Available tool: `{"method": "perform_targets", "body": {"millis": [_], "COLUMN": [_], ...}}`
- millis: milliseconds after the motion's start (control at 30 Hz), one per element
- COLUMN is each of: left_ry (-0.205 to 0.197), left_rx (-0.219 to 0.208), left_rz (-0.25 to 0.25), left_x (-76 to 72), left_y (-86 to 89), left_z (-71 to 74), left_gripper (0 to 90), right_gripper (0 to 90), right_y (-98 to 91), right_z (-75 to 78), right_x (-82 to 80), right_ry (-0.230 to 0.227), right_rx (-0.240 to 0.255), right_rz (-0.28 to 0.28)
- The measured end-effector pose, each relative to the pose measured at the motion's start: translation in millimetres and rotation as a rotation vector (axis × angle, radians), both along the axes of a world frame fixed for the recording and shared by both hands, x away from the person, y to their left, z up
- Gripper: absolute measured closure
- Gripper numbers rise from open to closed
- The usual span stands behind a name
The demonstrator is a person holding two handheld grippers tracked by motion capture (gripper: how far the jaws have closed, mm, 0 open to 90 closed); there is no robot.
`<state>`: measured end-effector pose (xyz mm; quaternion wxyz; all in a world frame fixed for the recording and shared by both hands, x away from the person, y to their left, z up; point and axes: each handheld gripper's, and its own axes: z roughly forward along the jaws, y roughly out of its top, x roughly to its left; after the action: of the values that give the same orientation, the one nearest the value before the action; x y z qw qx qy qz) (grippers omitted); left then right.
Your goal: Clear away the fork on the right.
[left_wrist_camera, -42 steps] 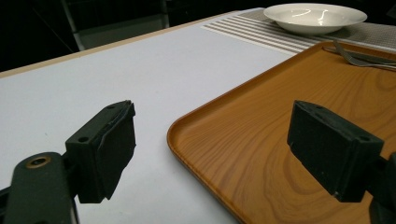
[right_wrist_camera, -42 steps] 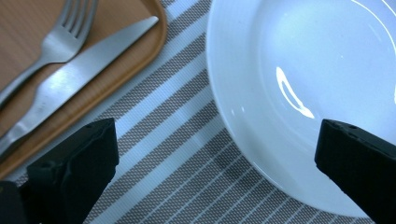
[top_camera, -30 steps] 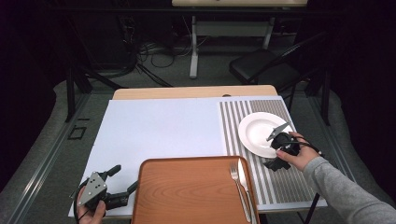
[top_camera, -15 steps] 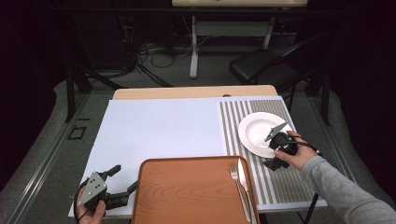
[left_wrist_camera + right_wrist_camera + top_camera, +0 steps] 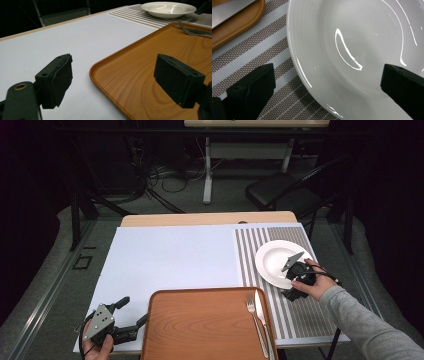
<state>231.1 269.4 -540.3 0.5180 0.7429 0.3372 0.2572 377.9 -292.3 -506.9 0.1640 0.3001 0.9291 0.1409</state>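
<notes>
While jaws gape, right tool (image 5: pixel 327 92) hovers over plate (image 5: pixel 352 50).

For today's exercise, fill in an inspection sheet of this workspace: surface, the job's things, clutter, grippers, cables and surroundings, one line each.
Surface: table under a white sheet, with a striped mat on its right part.
Job's things: empty white plate on the mat; wooden tray at the near edge, carrying a fork and a knife.
Clutter: nothing seen.
Grippers: right gripper open over the plate's near rim; left gripper open, straddling the tray's corner.
Cables: a bundle on the floor beyond the table.
Surroundings: dark chair behind the table.
</notes>
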Motion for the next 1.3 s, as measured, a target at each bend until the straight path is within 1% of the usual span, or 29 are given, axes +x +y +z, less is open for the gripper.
{"method": "perform_targets", "body": {"millis": [67, 100, 133, 167, 233, 400, 433, 467, 600, 700, 767, 867, 933, 1000, 1033, 1100, 1133, 1167, 1200, 1267, 1300], "left_ry": [0.000, 0.000, 0.001, 0.000, 0.000, 0.000, 0.000, 0.000, 0.000, 0.000, -0.001, 0.000, 0.000, 0.000, 0.000, 0.000, 0.000, 0.000, 0.000, 0.000, 0.001], "left_rx": [0.000, 0.000, 0.000, -0.001, -0.001, 0.001, 0.001, 0.002, 0.002, 0.002, 0.002, 0.003, 0.003, 0.004, 0.004, 0.004, 0.003, 0.004, 0.004, 0.003, 0.003], "left_rz": [-0.001, 0.000, -0.001, -0.001, -0.001, -0.001, -0.001, -0.001, -0.002, -0.003, -0.003, -0.003, -0.003, -0.004, -0.004, -0.004, -0.004, -0.004, -0.004, -0.004, -0.004], "left_x": [0.1, 0.2, 0.2, 0.2, 0.2, -0.1, -0.1, -0.1, 0.1, 0.0, -0.1, 0.0, 0.0, 0.1, 0.1, 0.1, 0.1, 0.1, 0.2, 0.2, 0.2], "left_y": [-0.2, -0.3, -0.3, -0.3, -0.2, -0.1, -0.1, 0.0, 0.1, -0.1, -0.1, 0.0, 0.0, -0.2, -0.2, -0.2, -0.2, -0.2, -0.1, -0.2, -0.2], "left_z": [0.0, 0.0, -0.1, 0.0, 0.0, 0.1, 0.1, 0.2, 0.0, 0.1, 0.1, 0.0, 0.0, 0.0, 0.0, 0.0, 0.0, 0.0, -0.1, -0.1, 0.0], "left_gripper": [15.7, 15.6, 15.7, 15.7, 15.7, 15.7, 15.7, 15.7, 15.7, 15.7, 15.7, 15.7, 15.7, 15.7, 15.7, 15.7, 15.7, 15.7, 15.7, 15.7, 15.7], "right_gripper": [0.0, 0.0, 0.0, 0.0, 0.0, 0.0, 0.0, 0.0, 0.0, 0.0, 0.0, 0.0, 0.0, 0.0, 0.0, 0.0, 0.0, 0.0, 0.0, 0.0, 0.0], "right_y": [-0.2, -1.2, -1.9, -1.4, -2.2, -4.2, -4.3, -4.4, -5.8, -7.3, -8.4, -9.2, -9.4, -9.3, -9.6, -10.5, -10.3, -10.2, -9.6, -9.3, -9.1], "right_z": [-1.4, -2.3, -2.6, -3.6, -4.5, -10.3, -11.5, -11.7, -15.6, -17.4, -18.1, -19.6, -19.2, -20.8, -21.0, -21.1, -21.2, -21.6, -21.7, -22.1, -21.8], "right_x": [0.3, 2.0, 3.1, 2.3, 3.3, 7.2, 7.6, 7.7, 9.1, 10.9, 12.0, 12.3, 11.9, 10.4, 10.0, 9.0, 7.9, 7.0, 5.5, 4.4, 4.0], "right_ry": [0.005, -0.008, -0.007, 0.000, -0.003, -0.013, -0.015, -0.008, -0.018, -0.042, -0.045, -0.062, -0.064, -0.094, -0.107, -0.116, -0.125, -0.140, -0.142, -0.162, -0.169], "right_rx": [-0.003, -0.007, -0.016, -0.016, -0.025, -0.050, -0.058, -0.071, -0.085, -0.096, -0.097, -0.115, -0.139, -0.129, -0.133, -0.130, -0.133, -0.136, -0.141, -0.147, -0.161], "right_rz": [-0.014, -0.004, 0.002, -0.013, -0.017, 0.012, 0.015, 0.014, 0.019, 0.016, 0.017, 0.024, 0.024, 0.021, 0.035, 0.064, 0.070, 0.087, 0.094, 0.111, 0.116]}}
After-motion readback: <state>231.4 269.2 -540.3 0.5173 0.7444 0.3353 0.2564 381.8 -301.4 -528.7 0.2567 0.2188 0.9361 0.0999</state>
